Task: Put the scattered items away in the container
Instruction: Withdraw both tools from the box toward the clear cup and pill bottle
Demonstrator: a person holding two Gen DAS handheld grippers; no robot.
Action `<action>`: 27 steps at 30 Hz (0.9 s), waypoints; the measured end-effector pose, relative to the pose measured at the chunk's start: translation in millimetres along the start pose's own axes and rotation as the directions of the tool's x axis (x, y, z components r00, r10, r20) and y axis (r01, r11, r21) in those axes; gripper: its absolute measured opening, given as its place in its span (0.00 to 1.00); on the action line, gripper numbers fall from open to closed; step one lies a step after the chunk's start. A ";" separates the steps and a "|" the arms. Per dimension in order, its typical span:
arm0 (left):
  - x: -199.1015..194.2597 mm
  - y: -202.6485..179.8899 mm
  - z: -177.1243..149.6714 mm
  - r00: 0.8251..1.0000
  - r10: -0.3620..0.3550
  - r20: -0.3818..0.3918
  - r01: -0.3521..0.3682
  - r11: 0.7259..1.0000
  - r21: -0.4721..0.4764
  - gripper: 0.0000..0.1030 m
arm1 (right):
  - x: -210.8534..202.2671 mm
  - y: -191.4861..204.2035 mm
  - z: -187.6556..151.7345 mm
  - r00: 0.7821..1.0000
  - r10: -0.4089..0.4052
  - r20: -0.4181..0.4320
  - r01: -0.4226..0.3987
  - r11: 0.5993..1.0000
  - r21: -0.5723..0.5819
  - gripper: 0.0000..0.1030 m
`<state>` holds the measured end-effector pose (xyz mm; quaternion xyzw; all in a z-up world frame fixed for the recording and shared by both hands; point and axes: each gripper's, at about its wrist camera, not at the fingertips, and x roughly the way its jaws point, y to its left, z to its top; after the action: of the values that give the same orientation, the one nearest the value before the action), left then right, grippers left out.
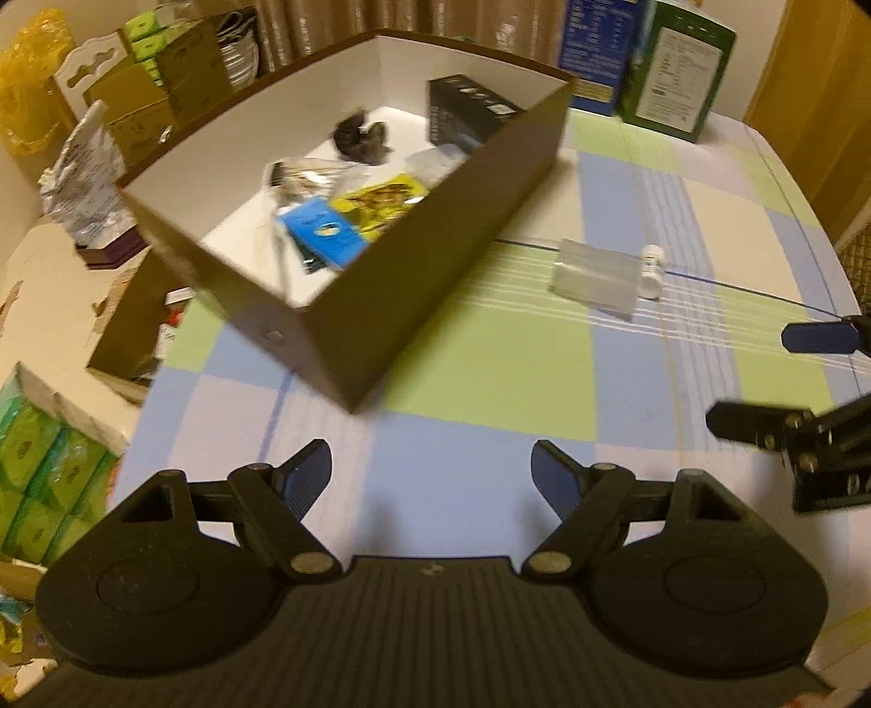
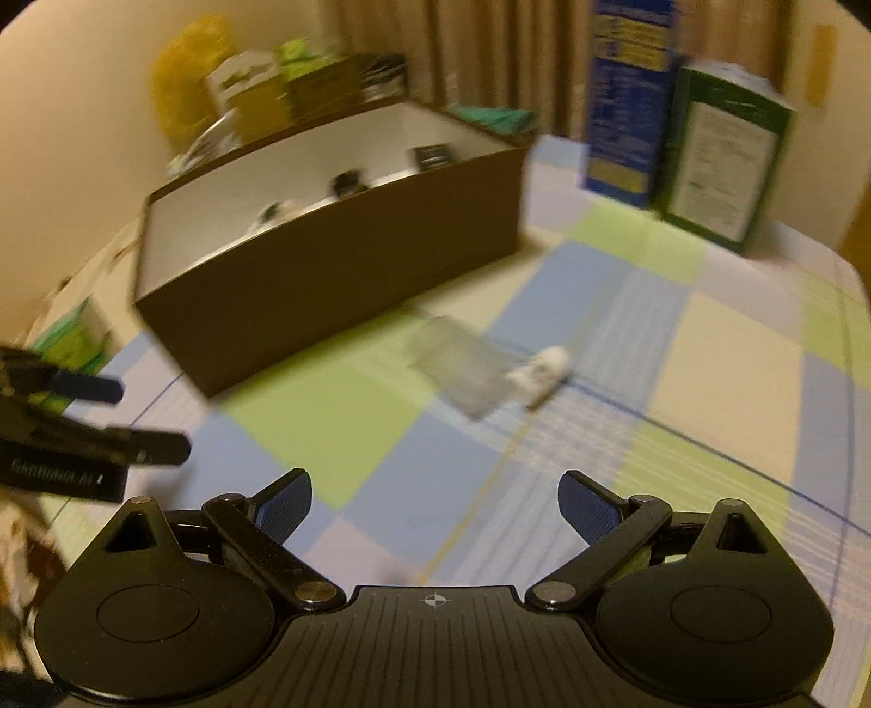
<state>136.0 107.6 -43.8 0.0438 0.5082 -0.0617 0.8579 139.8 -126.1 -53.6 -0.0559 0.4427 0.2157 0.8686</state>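
A brown cardboard box with a white inside stands on the checked tablecloth; it also shows in the right wrist view. In it lie a black box, a dark clump, a blue packet and a yellow packet. On the cloth to its right lie a clear plastic case and a small white bottle on its side. My left gripper is open and empty, in front of the box. My right gripper is open and empty, short of the case and bottle.
A blue carton and a green carton stand at the table's far edge. Cardboard boxes, a foil bag and green packs crowd the left side. The right gripper shows at the right edge of the left view.
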 end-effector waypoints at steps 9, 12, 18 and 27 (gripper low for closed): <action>37.7 -41.9 29.8 0.997 -0.069 0.025 0.068 0.997 0.040 0.75 | 16.6 -37.6 0.4 0.998 -0.014 0.069 0.011 0.999 0.037 0.71; 52.5 -52.6 40.8 0.994 -0.104 0.026 0.101 0.992 0.081 0.74 | 26.9 -46.8 0.6 0.997 -0.012 0.071 0.011 1.000 0.025 0.71; 83.8 -73.3 62.0 0.990 -0.139 0.018 0.133 0.973 0.190 0.74 | 50.0 -60.6 1.2 0.999 -0.017 0.038 0.017 1.000 0.018 0.71; 123.3 -96.8 91.1 0.983 -0.184 -0.016 0.181 0.944 0.277 0.76 | 76.6 -84.6 1.1 1.000 -0.026 -0.010 0.026 0.996 0.081 0.71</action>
<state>259.1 -8.2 -109.5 0.1160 0.4923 -0.2117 0.8363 216.0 -177.0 -121.6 -0.0273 0.4540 0.1860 0.8710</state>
